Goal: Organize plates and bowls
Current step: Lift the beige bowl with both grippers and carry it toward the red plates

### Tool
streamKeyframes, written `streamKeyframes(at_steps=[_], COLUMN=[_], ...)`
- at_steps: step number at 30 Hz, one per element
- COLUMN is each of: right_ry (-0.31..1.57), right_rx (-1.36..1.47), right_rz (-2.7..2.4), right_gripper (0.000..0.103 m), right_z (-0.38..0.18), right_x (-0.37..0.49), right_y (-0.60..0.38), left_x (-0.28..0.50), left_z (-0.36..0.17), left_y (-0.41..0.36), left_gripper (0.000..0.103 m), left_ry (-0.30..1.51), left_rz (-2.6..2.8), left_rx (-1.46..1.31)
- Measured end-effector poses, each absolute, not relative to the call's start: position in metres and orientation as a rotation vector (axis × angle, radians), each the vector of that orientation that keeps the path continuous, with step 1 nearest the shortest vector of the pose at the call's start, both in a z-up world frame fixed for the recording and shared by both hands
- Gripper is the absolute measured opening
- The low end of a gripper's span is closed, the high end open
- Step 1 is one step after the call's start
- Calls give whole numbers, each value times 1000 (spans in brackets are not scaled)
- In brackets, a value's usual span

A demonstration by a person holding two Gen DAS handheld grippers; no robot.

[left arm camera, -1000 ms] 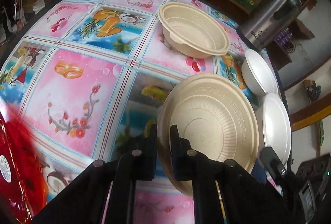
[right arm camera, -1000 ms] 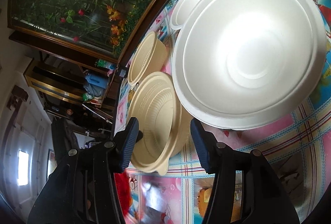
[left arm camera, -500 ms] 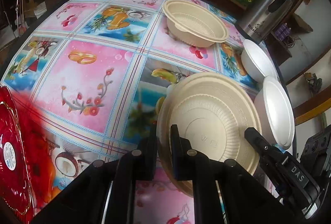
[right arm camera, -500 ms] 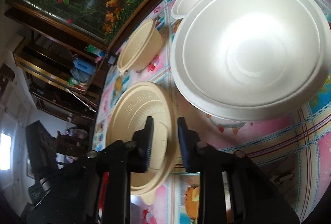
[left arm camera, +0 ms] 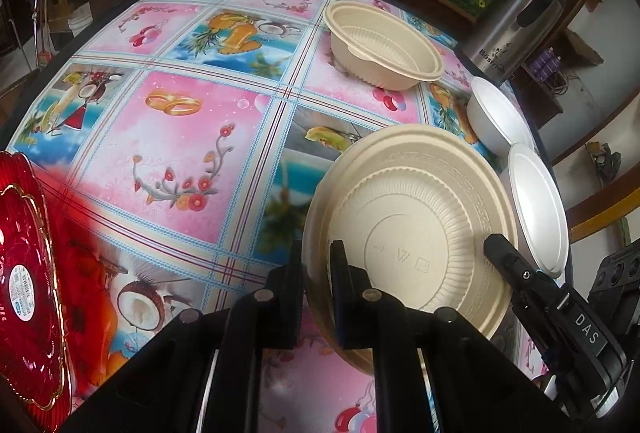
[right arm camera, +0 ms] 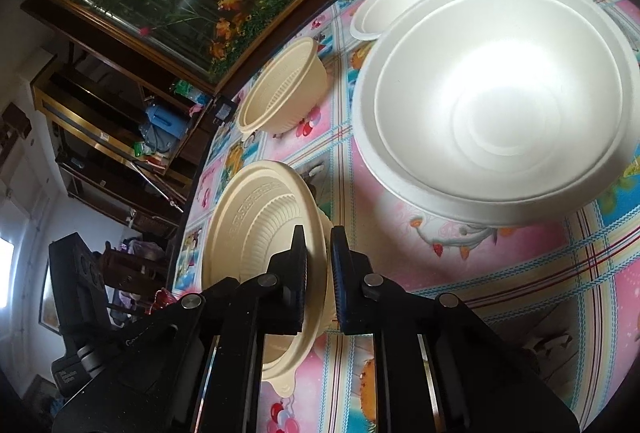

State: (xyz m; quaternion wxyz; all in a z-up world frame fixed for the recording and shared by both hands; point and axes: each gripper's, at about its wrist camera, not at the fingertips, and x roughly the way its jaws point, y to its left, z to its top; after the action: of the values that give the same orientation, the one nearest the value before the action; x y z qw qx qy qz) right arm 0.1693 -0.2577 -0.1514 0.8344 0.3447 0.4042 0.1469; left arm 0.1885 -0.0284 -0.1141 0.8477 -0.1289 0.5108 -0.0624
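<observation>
Both grippers, left (left arm camera: 318, 265) and right (right arm camera: 318, 253), clamp the beige bowl's (left arm camera: 416, 233) opposite rims.

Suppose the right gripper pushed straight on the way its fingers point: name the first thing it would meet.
The right gripper already clamps the rim of the beige bowl; beyond that, probably the second beige bowl, though depth is unclear.
</observation>
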Motion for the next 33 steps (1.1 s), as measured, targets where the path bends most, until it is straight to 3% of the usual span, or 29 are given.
streamKeyframes(at_steps=[12,33], right_ry=[829,824], right_rx=[738,609], right_rz=[342,560], right_gripper=[11,11], right_z=[-149,-96], right_x=[144,122], right_y=[-237,-114], left_x=[164,100], left_z=[-103,-57], left_y=[-7,103], left_gripper=[10,10], left_ry=[1040,847], left_rz=[-117,71], left_rx=[-250,-272])
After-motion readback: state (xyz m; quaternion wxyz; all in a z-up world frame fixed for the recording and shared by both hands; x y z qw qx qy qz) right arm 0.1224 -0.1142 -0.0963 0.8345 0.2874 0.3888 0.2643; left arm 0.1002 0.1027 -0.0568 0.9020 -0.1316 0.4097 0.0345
